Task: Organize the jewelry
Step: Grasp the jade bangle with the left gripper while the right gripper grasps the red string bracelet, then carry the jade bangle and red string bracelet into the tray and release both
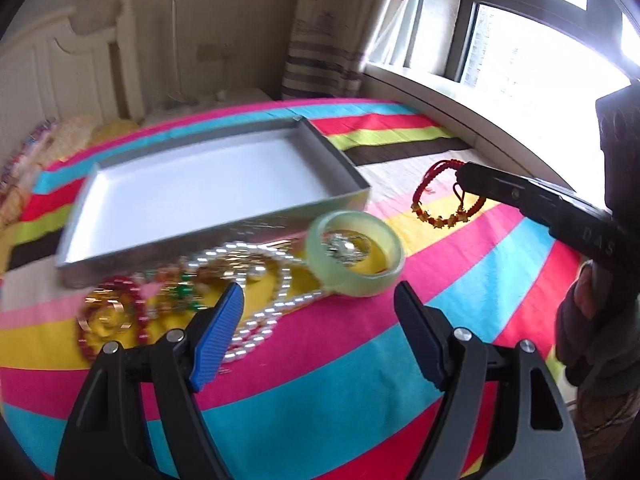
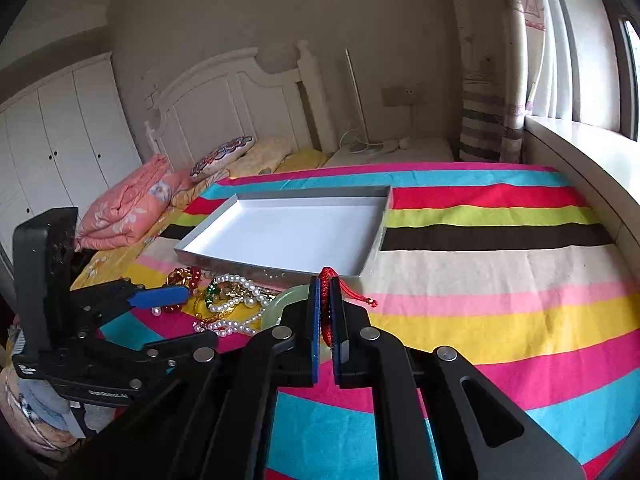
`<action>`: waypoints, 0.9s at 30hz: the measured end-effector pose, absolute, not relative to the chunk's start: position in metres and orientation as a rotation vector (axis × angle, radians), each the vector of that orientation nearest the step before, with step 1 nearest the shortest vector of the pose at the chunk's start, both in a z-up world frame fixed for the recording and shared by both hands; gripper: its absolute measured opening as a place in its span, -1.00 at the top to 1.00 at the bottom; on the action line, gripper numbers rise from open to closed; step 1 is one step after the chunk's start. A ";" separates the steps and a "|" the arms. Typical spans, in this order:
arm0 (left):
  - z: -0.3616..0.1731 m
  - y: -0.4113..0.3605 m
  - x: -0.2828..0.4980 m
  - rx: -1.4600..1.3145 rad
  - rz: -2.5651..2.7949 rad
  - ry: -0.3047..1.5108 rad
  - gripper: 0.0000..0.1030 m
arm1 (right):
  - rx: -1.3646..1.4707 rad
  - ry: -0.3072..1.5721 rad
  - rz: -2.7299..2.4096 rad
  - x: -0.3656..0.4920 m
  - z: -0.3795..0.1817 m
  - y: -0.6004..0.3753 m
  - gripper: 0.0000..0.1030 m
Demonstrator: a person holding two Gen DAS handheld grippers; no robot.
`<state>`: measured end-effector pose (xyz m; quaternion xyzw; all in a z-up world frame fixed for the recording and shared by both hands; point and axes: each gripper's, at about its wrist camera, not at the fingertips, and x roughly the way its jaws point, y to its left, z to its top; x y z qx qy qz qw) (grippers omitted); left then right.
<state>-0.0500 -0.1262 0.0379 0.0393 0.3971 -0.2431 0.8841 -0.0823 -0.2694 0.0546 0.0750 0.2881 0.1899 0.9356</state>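
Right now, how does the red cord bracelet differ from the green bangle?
The red cord bracelet is thin, woven, with gold star charms; the green bangle is a thick, smooth, pale ring. The bracelet hangs pinched in the right gripper; the bangle lies on the striped bedspread among the jewelry. Neither is in the tray yet.

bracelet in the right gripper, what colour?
Red cord bracelet with gold star beads; clearest in the left wrist view.
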 end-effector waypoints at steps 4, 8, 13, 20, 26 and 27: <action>0.031 -0.142 -0.029 0.076 -0.457 0.879 -0.46 | 0.177 0.572 0.404 -0.086 0.053 -0.276 0.88; 0.021 -0.152 -0.007 0.071 -0.442 0.947 0.07 | 0.190 0.563 0.417 -0.089 0.050 -0.280 0.88; 0.009 -0.163 0.005 0.082 -0.449 0.995 0.19 | 0.210 0.554 0.414 -0.092 0.049 -0.290 0.87; 0.013 -0.167 -0.004 0.140 -0.450 0.967 0.44 | 0.236 0.556 0.404 -0.091 0.046 -0.298 0.87; 0.029 -0.170 -0.025 0.153 -0.508 0.903 0.77 | 0.242 0.554 0.403 -0.091 0.045 -0.297 0.87; 0.029 -0.174 -0.029 0.177 -0.502 0.891 0.76 | 0.243 0.554 0.404 -0.091 0.045 -0.297 0.87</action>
